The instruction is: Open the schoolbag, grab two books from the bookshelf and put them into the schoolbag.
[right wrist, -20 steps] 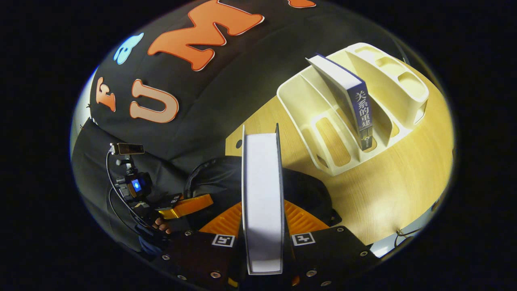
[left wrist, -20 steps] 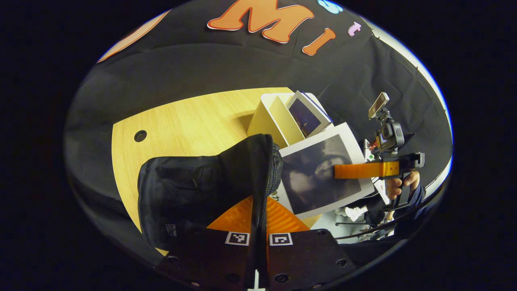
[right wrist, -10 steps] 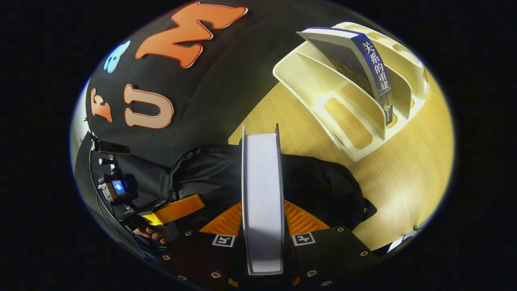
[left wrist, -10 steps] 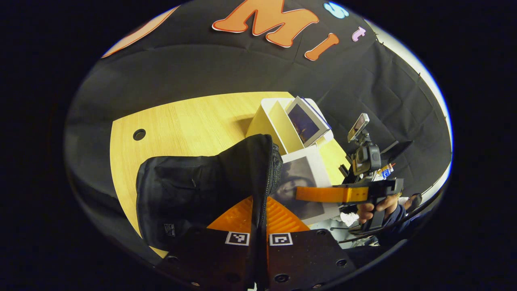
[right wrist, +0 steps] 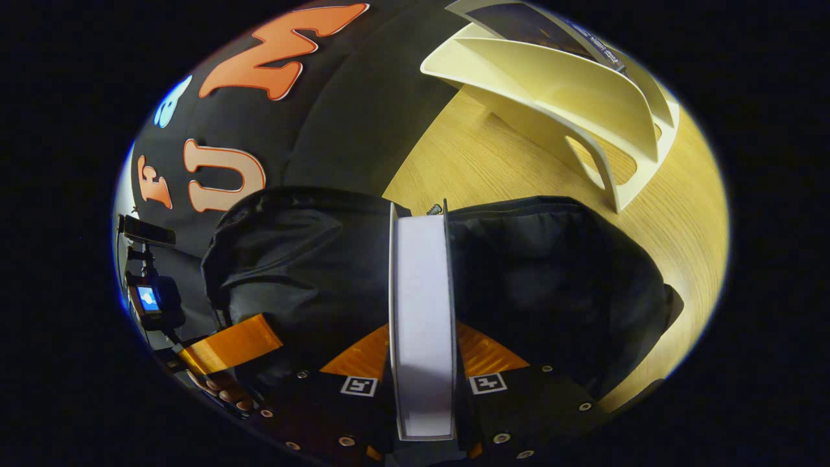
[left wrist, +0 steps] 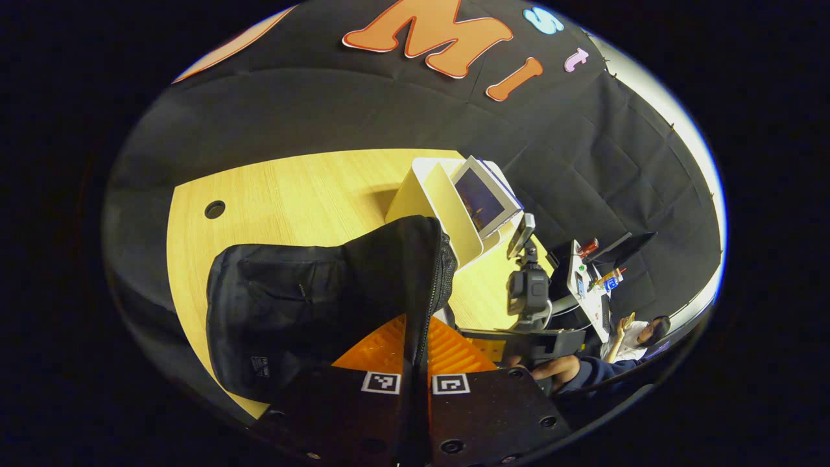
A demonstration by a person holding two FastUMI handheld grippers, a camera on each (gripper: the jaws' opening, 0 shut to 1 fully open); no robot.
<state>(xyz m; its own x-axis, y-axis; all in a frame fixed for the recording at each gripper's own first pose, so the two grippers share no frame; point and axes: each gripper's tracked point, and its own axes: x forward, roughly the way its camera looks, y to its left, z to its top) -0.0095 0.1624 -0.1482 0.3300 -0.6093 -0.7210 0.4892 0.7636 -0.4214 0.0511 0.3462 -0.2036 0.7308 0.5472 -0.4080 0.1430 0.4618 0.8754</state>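
My right gripper (right wrist: pixel 421 337) clamps the book (right wrist: pixel 421 311) edge-on above the schoolbag (right wrist: pixel 311 259); my left gripper (left wrist: pixel 415 350) pinches the bag's zipper rim (left wrist: pixel 433 272). Risk: if that rim sags, the book's corner could catch the opening.
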